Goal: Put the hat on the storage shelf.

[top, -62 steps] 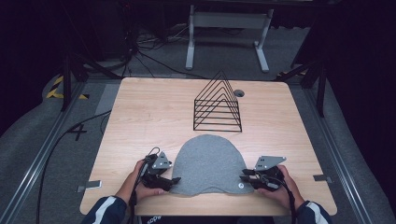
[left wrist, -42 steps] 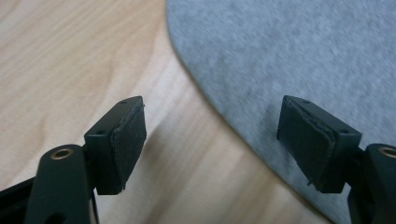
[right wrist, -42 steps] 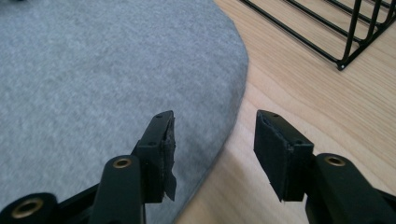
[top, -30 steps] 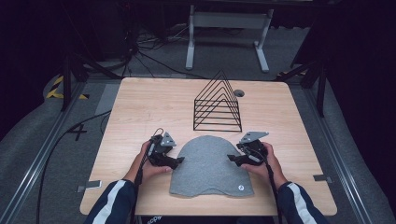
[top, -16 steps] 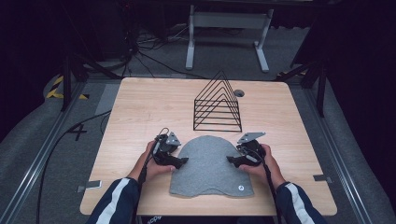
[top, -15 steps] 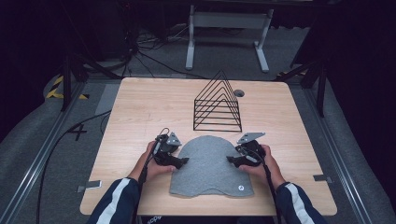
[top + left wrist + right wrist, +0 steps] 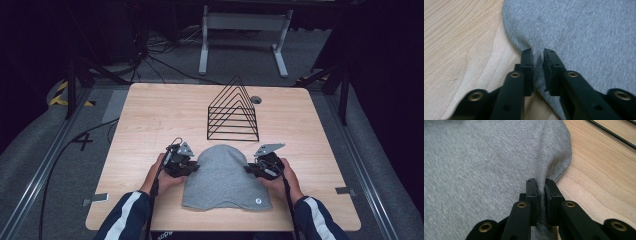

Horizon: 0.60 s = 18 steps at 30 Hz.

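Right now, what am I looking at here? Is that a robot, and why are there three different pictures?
No robot: a person holds a hand tool with two black jaws in each hand. The high view looks down on the wooden table; the other two cameras ride on the tools. On the table lie a grey beanie and, behind it, a black wire rack. The left gripper pinches the beanie's left edge, and the right gripper pinches its right edge, with cloth caught between each pair of jaws.
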### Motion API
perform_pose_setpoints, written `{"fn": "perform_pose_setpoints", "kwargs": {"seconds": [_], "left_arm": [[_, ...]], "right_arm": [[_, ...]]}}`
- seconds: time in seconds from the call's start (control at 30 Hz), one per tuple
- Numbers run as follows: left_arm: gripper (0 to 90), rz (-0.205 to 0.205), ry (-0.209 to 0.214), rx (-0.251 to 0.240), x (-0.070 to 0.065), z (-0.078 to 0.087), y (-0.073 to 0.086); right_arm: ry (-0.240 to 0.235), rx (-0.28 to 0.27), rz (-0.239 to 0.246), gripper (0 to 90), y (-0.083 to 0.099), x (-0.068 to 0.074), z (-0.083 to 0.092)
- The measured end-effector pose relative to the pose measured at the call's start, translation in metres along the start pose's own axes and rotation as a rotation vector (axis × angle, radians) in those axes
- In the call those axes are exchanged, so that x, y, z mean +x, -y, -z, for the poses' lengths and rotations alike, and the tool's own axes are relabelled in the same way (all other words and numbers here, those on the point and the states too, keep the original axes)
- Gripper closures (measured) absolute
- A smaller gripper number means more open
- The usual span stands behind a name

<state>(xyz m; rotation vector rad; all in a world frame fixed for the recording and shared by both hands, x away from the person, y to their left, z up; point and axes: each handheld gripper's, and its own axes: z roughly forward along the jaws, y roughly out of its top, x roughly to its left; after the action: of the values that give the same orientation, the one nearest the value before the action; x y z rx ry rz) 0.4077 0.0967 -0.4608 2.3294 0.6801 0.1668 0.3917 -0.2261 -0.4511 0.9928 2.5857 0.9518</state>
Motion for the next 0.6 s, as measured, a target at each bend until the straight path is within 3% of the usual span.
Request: {"fn": "perform_pose_setpoints", "kwargs": {"seconds": [0.1, 0.2, 0.6], "left_arm": [[85.5, -0.025, -0.015, -0.005, -0.003, 0.003, -0.003], [85.8, -0.040, -0.027, -0.045, -0.007, 0.010, -0.007], [86.4, -0.121, -0.053, -0.151, -0.024, 0.045, -0.039]], "right_arm": [[-0.006, -0.021, 0.004, 84.2, 0.000, 0.000, 0.005], [-0.002, -0.050, 0.021, 84.2, -0.002, 0.001, 0.014], [0.067, -0.172, 0.067, 84.3, -0.014, 0.007, 0.069]]}}
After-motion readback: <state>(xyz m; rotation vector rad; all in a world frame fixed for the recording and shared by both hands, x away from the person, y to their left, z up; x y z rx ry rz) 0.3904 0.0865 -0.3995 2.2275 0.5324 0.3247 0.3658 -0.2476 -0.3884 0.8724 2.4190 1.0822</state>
